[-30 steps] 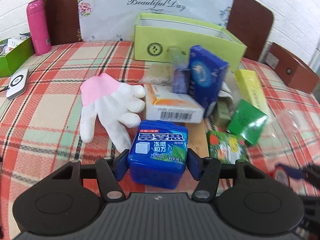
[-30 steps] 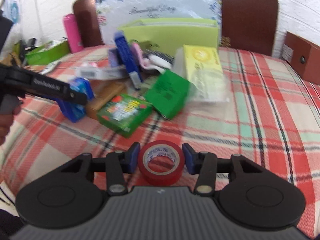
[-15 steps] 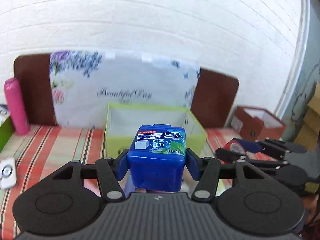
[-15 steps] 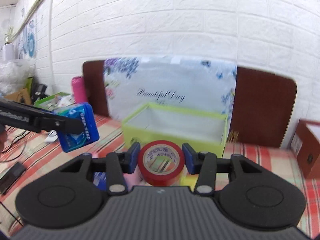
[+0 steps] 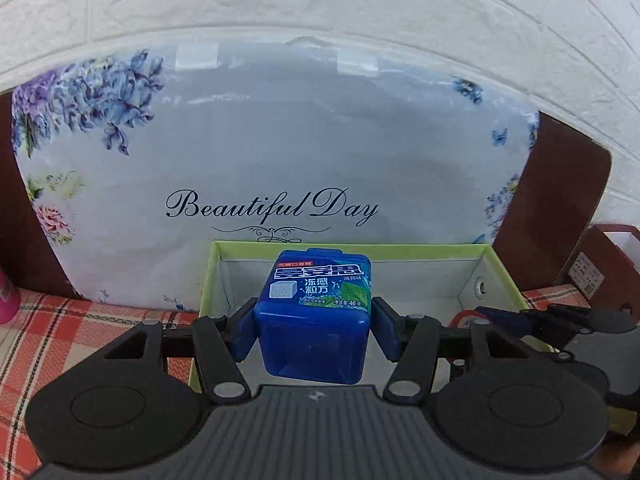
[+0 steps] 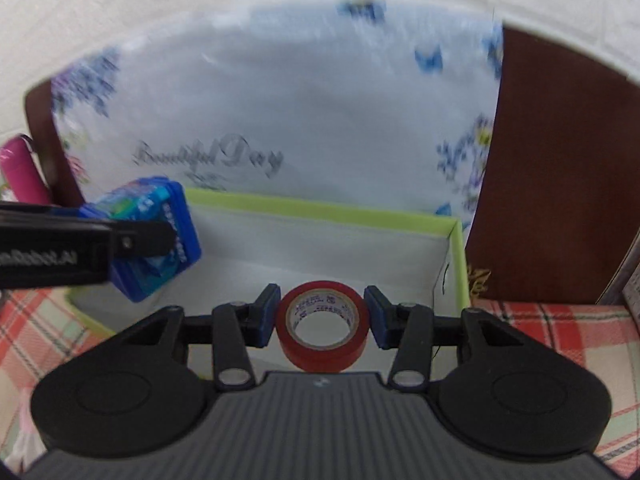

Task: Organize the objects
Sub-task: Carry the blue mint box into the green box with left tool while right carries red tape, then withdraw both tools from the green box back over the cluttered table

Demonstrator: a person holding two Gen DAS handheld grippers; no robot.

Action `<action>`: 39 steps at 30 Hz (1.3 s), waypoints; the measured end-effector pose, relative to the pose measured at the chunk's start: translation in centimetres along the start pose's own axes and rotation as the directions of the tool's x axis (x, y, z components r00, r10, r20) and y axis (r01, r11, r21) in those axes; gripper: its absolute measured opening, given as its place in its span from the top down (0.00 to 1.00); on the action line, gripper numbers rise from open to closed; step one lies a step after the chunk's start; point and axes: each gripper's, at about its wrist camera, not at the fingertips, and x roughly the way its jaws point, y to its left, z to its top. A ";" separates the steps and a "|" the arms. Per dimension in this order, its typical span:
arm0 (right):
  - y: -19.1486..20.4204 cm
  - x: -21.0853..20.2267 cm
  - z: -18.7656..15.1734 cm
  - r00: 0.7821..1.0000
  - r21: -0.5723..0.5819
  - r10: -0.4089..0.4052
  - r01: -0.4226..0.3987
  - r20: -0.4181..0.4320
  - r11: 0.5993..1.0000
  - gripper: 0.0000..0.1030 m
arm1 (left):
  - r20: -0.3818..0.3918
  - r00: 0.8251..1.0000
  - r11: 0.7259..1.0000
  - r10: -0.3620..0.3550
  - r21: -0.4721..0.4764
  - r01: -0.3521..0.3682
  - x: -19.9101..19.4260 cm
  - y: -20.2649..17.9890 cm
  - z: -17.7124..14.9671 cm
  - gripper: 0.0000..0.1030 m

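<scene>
Gum box (image 5: pixel 316 316): blue, upright, label toward the camera, clamped between the 2 blue pads of the left gripper (image 5: pixel 314 330), which is closed to the box's width and held over the near-left part of the green box (image 5: pixel 420 246). Tape roll (image 6: pixel 322 326): red, hole facing the camera, pinched between both pads of the right gripper (image 6: pixel 322 316), narrowed to the roll's width, above the same green box, right of the gum box.
</scene>
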 end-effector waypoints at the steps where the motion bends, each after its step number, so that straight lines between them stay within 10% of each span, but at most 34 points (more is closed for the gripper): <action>1: -0.1 0.6 -0.1 1.000 0.002 -0.006 0.006 -0.015 1.000 0.56 | 0.004 1.000 1.000 -0.004 0.000 0.004 0.6 0.3 0.0 0.41; 7: -0.3 2.7 -1.0 0.999 0.015 0.014 -0.014 -0.036 1.000 0.39 | 0.046 0.999 1.000 -0.008 -0.029 0.009 1.7 1.2 -0.7 0.15; 11: 1.2 1.5 -1.2 1.000 -0.018 -0.009 0.009 0.002 1.000 0.00 | 0.064 0.998 0.999 0.010 -0.034 -0.008 0.5 1.4 -0.8 0.15; 29: 4.7 -11.5 -2.8 0.934 -0.112 -0.271 0.302 0.234 0.947 0.00 | 0.182 0.983 0.998 0.016 -0.055 -0.006 -12.3 -1.6 -3.2 0.15; 39: 5.4 -19.1 -9.8 0.985 -0.069 -0.135 0.143 0.103 0.987 0.00 | 0.169 0.985 1.000 -0.019 -0.008 0.021 -19.4 -3.5 -8.9 0.15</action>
